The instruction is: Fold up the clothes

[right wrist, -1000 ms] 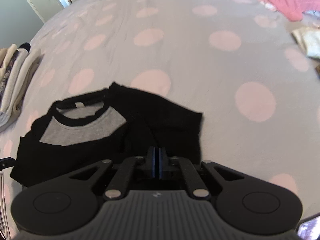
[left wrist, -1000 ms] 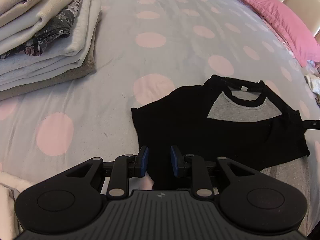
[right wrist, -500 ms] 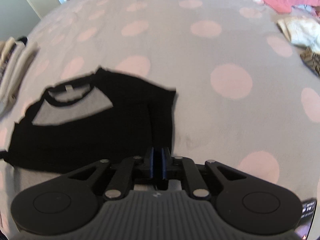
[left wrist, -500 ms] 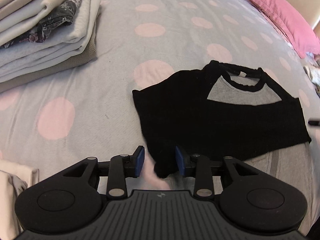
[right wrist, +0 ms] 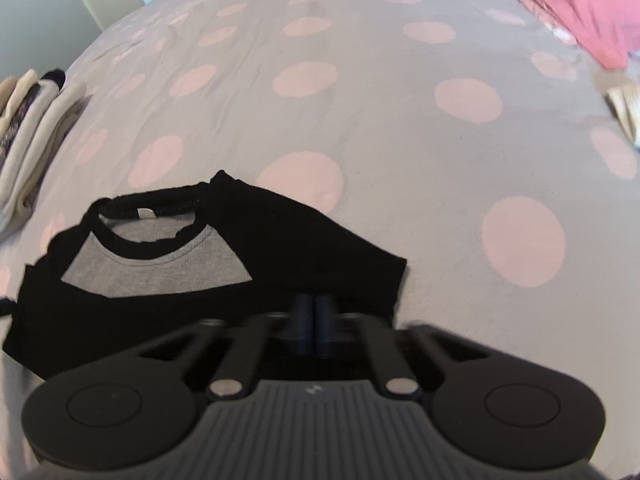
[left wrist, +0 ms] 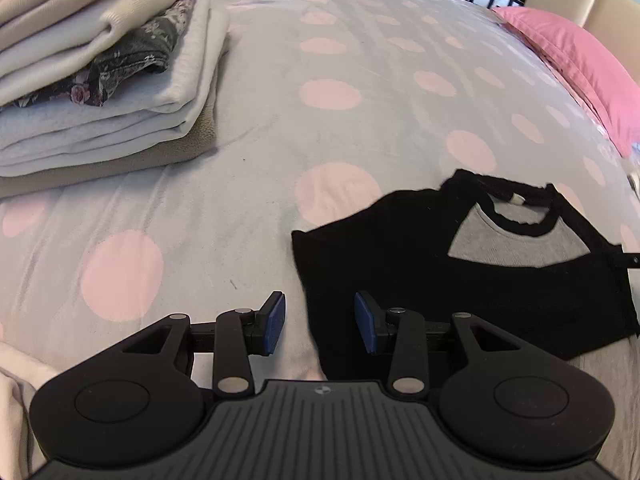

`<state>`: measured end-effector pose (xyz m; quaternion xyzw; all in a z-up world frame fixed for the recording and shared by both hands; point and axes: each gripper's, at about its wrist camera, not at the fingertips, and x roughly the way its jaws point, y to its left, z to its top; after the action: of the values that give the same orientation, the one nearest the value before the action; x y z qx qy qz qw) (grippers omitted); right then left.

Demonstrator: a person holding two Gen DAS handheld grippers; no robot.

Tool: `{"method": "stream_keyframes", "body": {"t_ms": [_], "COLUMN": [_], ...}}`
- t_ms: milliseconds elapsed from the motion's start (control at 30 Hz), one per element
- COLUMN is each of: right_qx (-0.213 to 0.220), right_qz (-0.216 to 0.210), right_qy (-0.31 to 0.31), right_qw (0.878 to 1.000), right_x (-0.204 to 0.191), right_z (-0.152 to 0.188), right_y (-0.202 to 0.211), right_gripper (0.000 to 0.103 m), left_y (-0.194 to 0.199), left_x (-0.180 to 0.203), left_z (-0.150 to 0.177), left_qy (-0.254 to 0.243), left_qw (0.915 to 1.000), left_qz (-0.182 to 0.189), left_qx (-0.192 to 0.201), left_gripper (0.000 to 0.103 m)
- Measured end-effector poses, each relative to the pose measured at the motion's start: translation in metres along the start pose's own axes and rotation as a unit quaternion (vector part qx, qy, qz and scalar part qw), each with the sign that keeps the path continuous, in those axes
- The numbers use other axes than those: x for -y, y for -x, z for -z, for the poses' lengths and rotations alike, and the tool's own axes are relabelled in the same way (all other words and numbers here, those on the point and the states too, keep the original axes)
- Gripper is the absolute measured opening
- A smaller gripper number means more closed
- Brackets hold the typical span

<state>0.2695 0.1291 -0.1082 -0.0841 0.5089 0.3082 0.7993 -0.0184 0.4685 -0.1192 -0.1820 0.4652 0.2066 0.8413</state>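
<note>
A black shirt with a grey chest panel (left wrist: 400, 272) lies flat on the spotted bedspread (left wrist: 260, 184), its sleeves folded in across the body. My left gripper (left wrist: 320, 326) stands open at the shirt's near left corner, and the black cloth lies loose beneath its right finger (left wrist: 366, 328). In the right wrist view the same shirt (right wrist: 160, 264) spreads to the left. My right gripper (right wrist: 312, 320) is shut at the lower edge of the black sleeve, its pads pressed together on the cloth. That view is slightly blurred.
A stack of folded clothes (left wrist: 100, 80) sits at the far left, also seen as the stack (right wrist: 28, 132) edge-on. A pink pillow (left wrist: 580, 64) lies far right. Pale loose cloth (left wrist: 12, 400) is at the near left corner, and other garments (right wrist: 626, 108) lie at the right.
My left gripper has opened wider and let go of the black sleeve, which now lies flat. The right gripper stays shut and has moved in towards the shirt.
</note>
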Motion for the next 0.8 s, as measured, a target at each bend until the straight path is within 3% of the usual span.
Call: {"method": "stream_keyframes", "body": {"t_ms": [100, 333, 467, 500, 533, 667, 800], "right_qx": [0.028, 0.032, 0.022, 0.021, 0.016, -0.024, -0.068], "right_qz": [0.022, 0.052, 0.036, 0.033, 0.029, -0.003, -0.026], "right_qy": [0.007, 0.007, 0.004, 0.005, 0.006, 0.027, 0.071], "right_qw": [0.999, 0.998, 0.999, 0.999, 0.999, 0.999, 0.995], "right_x": [0.003, 0.009, 0.009, 0.009, 0.009, 0.009, 0.005], "right_z": [-0.002, -0.001, 0.005, 0.009, 0.013, 0.039, 0.076], "right_y": [0.008, 0.002, 0.014, 0.020, 0.026, 0.046, 0.063], "right_gripper": [0.001, 0.002, 0.012, 0.020, 0.029, 0.031, 0.034], "left_y": [-0.003, 0.004, 0.020, 0.024, 0.028, 0.045, 0.060], "left_x": [-0.004, -0.006, -0.003, -0.002, 0.000, 0.015, 0.034], "left_z": [-0.003, 0.005, 0.015, 0.018, 0.023, 0.050, 0.087], "left_qy": [0.006, -0.001, -0.002, -0.002, -0.003, -0.015, -0.047], "left_qw": [1.0000, 0.9998, 0.9995, 0.9994, 0.9994, 0.9986, 0.9963], "left_qz": [-0.002, -0.014, -0.018, -0.014, -0.010, 0.006, -0.001], "left_qx": [0.004, -0.011, -0.026, -0.030, -0.034, -0.051, -0.072], "left_gripper": [0.036, 0.036, 0.036, 0.036, 0.036, 0.041, 0.043]}}
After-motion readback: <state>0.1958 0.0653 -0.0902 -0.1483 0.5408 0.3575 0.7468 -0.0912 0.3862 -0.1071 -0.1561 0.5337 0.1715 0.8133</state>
